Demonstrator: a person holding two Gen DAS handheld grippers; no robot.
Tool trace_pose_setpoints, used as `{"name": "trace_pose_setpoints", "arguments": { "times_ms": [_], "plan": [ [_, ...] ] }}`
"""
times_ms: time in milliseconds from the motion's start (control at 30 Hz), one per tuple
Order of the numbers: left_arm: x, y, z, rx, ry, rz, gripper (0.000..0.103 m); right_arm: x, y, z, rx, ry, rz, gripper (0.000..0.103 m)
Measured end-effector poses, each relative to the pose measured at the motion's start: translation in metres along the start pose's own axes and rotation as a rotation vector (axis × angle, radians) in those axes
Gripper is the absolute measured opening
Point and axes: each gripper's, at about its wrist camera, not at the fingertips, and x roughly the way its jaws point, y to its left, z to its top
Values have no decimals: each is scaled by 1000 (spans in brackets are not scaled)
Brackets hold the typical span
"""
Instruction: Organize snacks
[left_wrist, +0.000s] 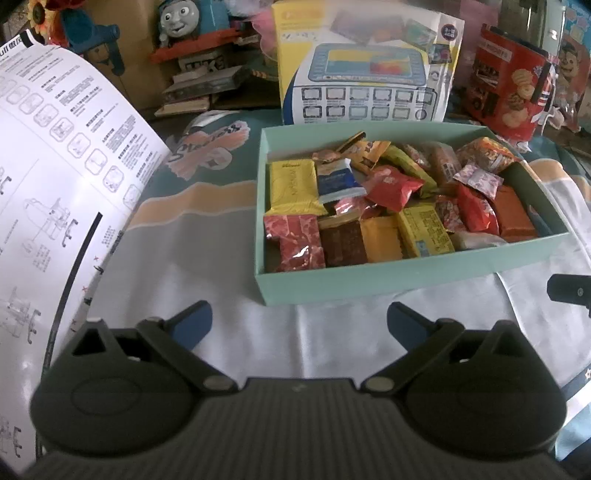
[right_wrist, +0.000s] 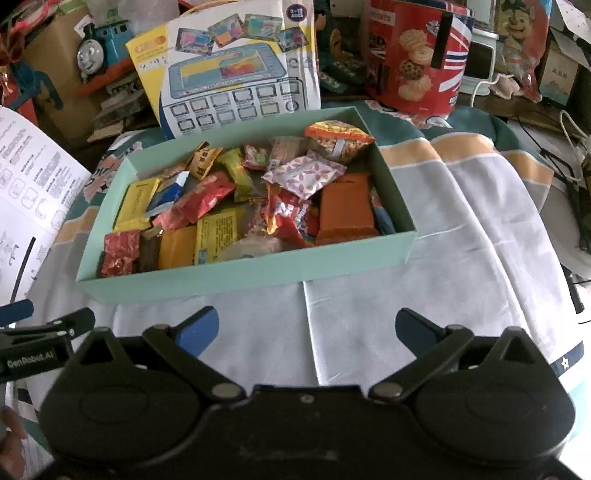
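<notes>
A mint green box (left_wrist: 369, 280) (right_wrist: 236, 273) sits on the cloth-covered table, filled with several wrapped snacks: a yellow packet (left_wrist: 293, 186), a red pouch (left_wrist: 393, 186), an orange bar (right_wrist: 345, 206) and a pink patterned packet (right_wrist: 304, 173). My left gripper (left_wrist: 299, 319) hovers open over the pale cloth just in front of the box, with nothing between its blue pads. My right gripper (right_wrist: 306, 326) is also open and empty, near the box's front wall. In the right wrist view, the left gripper (right_wrist: 40, 325) shows at the left edge.
A large white instruction sheet (left_wrist: 62, 177) curves up at the left. Behind the box stand a toy tablet package (left_wrist: 365, 70), a red biscuit tin (right_wrist: 417, 55), a blue toy train (left_wrist: 184, 22) and other clutter. Cables (right_wrist: 569, 177) lie at the far right.
</notes>
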Motion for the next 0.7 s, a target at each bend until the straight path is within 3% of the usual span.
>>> {"name": "trace_pose_setpoints", "arguments": {
  "times_ms": [700],
  "plan": [
    [9,-2,-2,0,27,-7,103,9,-2,-2,4,24,-14,103]
  ]
}}
